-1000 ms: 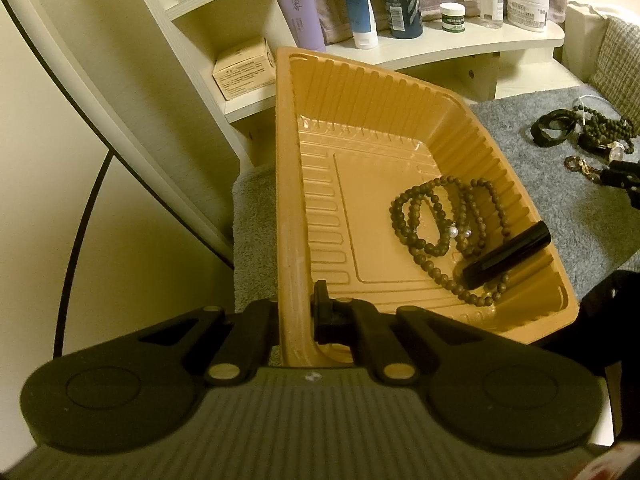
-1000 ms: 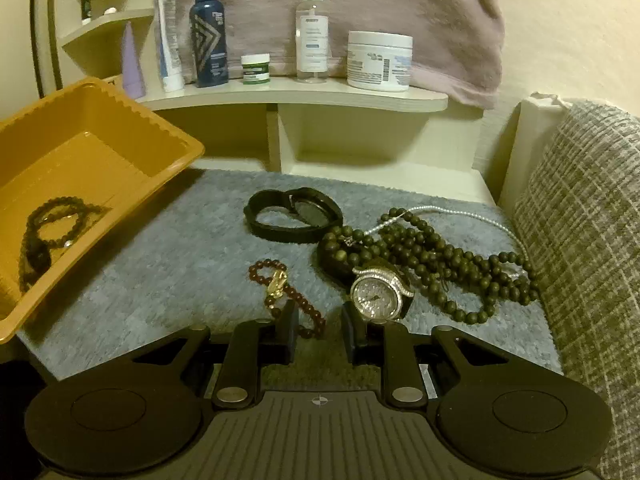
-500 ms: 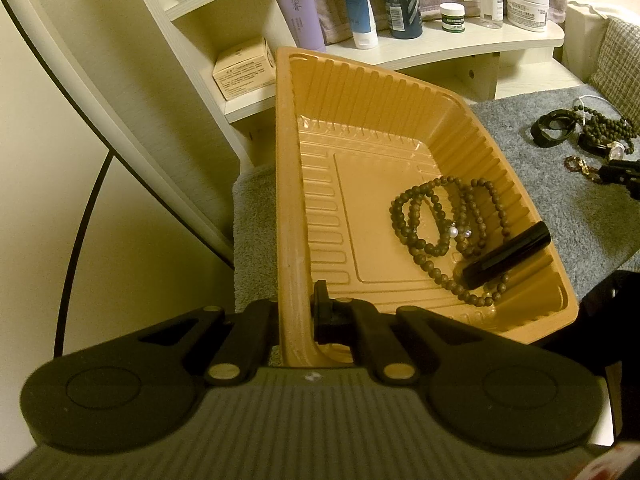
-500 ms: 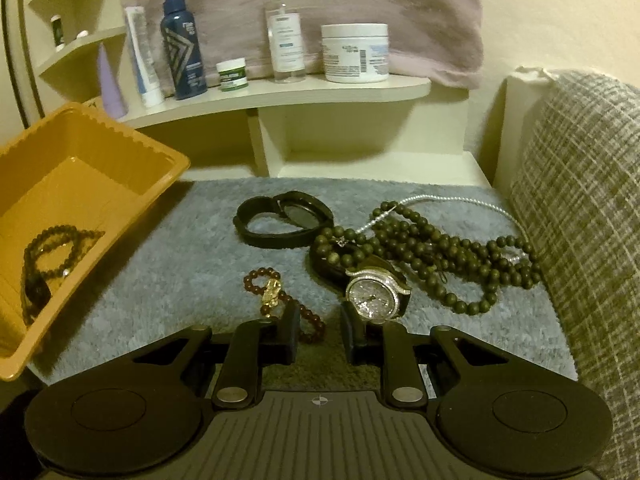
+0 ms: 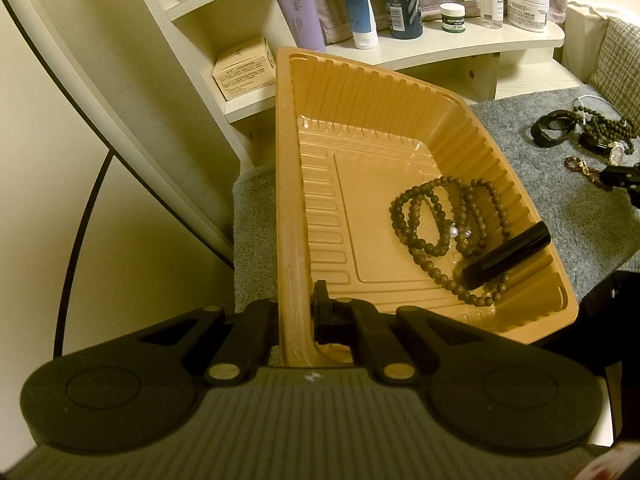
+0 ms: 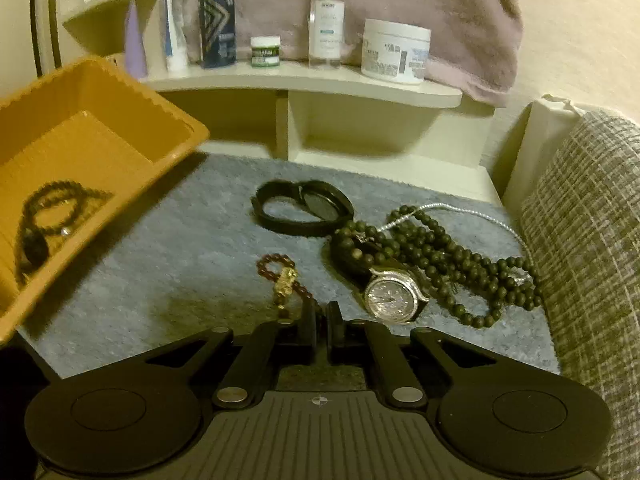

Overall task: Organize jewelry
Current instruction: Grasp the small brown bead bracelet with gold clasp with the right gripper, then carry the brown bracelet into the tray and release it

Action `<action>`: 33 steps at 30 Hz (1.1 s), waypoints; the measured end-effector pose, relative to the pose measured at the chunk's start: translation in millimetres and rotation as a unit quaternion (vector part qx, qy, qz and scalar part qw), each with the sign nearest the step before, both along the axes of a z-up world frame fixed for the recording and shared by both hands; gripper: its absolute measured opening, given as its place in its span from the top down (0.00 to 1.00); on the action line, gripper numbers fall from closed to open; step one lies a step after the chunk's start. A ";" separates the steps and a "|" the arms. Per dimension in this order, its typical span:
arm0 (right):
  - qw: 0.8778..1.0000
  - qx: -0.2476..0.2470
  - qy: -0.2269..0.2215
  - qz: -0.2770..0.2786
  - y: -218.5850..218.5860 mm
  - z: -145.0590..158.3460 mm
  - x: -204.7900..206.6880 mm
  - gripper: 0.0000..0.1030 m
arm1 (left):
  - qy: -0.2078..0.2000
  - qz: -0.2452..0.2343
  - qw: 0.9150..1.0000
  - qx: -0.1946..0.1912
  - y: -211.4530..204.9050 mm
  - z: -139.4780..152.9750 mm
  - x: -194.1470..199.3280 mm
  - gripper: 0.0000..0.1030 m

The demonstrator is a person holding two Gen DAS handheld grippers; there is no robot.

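Observation:
My left gripper [image 5: 295,312] is shut on the near rim of an orange plastic tray [image 5: 289,200] and holds it tilted. In the tray lie a brown bead necklace [image 5: 440,220] and a black tube [image 5: 506,260]. My right gripper [image 6: 321,316] is shut on the near end of a red bead bracelet with a gold charm [image 6: 285,280] lying on the grey mat [image 6: 180,264]. Beside it lie a silver watch [image 6: 394,294], dark green beads [image 6: 460,256], a thin silver chain [image 6: 460,210] and a black band [image 6: 304,208]. The tray [image 6: 80,128] shows at left in the right wrist view.
A cream shelf [image 6: 304,80] behind the mat carries bottles, tubes and jars [image 6: 394,50]. A checked cushion [image 6: 592,248] bounds the mat on the right. A small box [image 5: 244,68] sits on a lower shelf left of the tray.
My right gripper has closed from open onto the red bead bracelet. The left gripper and the tray have held still.

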State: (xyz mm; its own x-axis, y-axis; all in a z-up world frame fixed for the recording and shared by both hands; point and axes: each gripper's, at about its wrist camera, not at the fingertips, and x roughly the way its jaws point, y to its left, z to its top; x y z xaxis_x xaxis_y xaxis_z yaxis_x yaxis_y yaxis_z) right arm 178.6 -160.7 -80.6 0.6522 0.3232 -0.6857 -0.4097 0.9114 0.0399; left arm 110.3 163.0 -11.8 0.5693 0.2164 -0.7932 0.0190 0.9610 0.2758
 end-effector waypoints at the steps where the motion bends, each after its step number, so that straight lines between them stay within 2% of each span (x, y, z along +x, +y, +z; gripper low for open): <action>1: 1.000 0.004 -0.006 0.003 1.1 4.7 -1.9 0.96 | 0.000 0.000 1.000 0.000 0.1 0.0 0.0 0.98; 11: 0.993 0.088 -0.048 0.054 24.0 68.4 -4.4 0.96 | -0.001 0.000 1.000 -0.002 0.4 0.0 -0.3 0.98; 17: 0.986 0.123 -0.055 0.097 52.5 92.5 -4.3 0.96 | -0.001 0.000 1.000 -0.002 0.3 -0.1 -0.5 0.98; 28: 0.970 0.161 -0.045 0.175 107.4 105.4 -8.8 0.96 | -0.001 0.001 1.000 -0.003 0.2 -0.4 -0.6 0.98; 33: 0.966 0.160 -0.039 0.197 124.0 103.1 -11.6 0.96 | -0.001 0.002 1.000 -0.004 -0.3 -0.1 -0.4 0.98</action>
State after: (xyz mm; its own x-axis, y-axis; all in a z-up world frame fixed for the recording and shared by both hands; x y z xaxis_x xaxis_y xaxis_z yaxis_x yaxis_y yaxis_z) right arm 167.0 -36.7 22.5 0.4801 0.7443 -0.4643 -0.7359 0.6298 0.2487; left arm 109.9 162.7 -12.0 0.5702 0.2120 -0.7937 0.0152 0.9632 0.2682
